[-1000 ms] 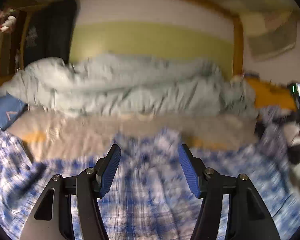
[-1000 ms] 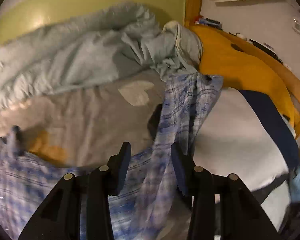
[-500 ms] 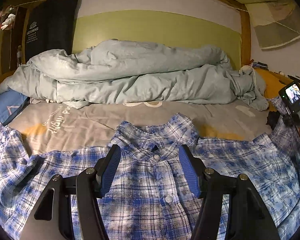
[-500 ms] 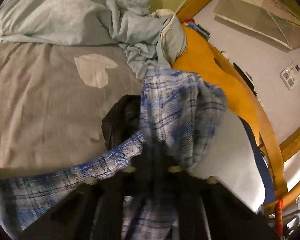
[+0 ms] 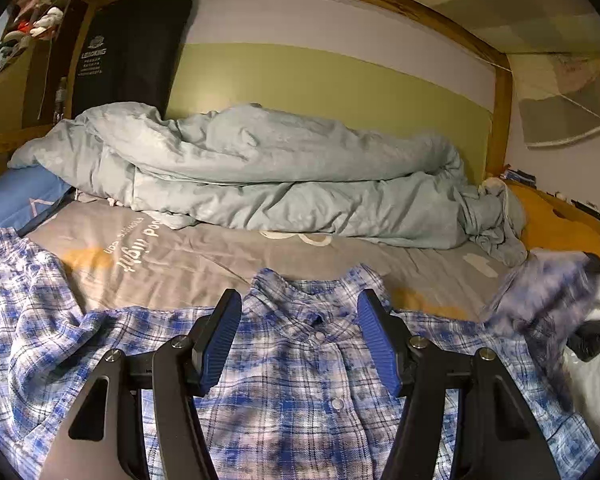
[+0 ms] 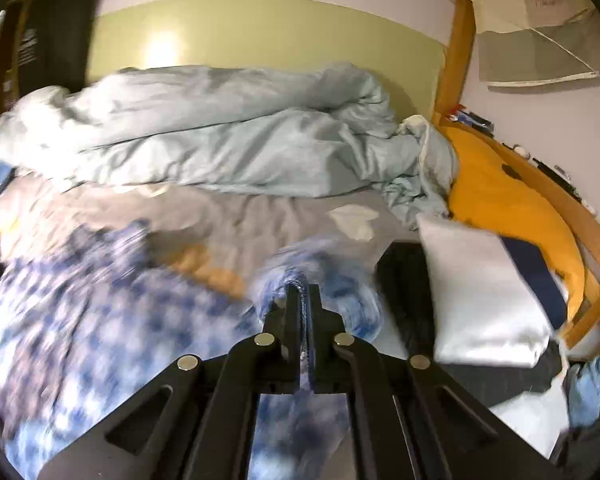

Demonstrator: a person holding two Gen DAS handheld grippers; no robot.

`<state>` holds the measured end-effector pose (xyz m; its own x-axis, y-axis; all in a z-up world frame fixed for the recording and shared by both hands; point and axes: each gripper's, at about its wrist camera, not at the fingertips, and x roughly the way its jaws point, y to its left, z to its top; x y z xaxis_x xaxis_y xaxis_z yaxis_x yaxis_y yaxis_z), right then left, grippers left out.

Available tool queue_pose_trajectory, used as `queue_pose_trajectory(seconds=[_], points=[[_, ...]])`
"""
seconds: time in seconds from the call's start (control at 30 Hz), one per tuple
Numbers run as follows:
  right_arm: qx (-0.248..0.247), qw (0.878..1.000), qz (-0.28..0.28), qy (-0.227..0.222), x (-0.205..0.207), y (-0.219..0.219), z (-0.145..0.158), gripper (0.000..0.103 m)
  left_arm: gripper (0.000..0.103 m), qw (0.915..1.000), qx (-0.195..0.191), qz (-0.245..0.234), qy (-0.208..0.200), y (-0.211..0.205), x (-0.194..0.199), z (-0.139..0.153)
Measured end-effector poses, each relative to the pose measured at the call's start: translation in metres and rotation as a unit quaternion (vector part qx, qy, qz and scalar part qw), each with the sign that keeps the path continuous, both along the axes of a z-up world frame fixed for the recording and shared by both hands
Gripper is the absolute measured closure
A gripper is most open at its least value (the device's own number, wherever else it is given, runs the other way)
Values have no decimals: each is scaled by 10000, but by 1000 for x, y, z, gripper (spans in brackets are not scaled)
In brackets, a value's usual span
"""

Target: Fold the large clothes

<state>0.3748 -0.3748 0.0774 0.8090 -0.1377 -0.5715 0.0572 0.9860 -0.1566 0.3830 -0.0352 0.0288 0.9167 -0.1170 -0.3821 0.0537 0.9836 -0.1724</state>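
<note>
- The blue-and-white plaid shirt (image 5: 284,396) lies front-up on the grey bed sheet (image 5: 204,252), buttoned, with its collar pointing toward the heaped pale-blue duvet (image 5: 260,176) at the far side of the bed.
- The left claw (image 5: 300,340) hangs over the shirt's chest with its jaws standing apart, about half open, and nothing between the blue pads (image 5: 218,340); the collar shows in the gap. Its opening matches the earlier frames, and the view has only shifted a little.
- The right claw (image 6: 302,300) is clamped tight on a bunched piece of the shirt, probably the sleeve or cuff, though blur makes that hard to confirm. A second ago its jaws stood apart with the sleeve lying between them; half a second ago they had already closed on the cloth.
- The gripped sleeve (image 5: 540,300) now shows in the left wrist view as a blurred raised bundle at the right edge, lifted off the sheet, where half a second ago it lay spread there.
- In the right wrist view the shirt body (image 6: 80,320) is smeared with motion at lower left.
- A white pillow (image 6: 484,300) lies just right of the right claw, beside an orange blanket (image 6: 512,208) against the wooden bed frame (image 6: 456,60).
- The shirt's other sleeve (image 5: 24,292) lies loose and crumpled at the left.
</note>
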Motion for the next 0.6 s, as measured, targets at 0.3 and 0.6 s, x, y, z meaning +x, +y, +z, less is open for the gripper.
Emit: queue_pose_trajectory(seconds=[0.3,0.6], points=[[160,9897,-658,1263,-13,-26,-105,97,40,9998,61,-171,-100,-6,-8,7],[-143,9948,441,905,-67,22,-91,44,40,9997,76,-193,-135,-9,-10,7]])
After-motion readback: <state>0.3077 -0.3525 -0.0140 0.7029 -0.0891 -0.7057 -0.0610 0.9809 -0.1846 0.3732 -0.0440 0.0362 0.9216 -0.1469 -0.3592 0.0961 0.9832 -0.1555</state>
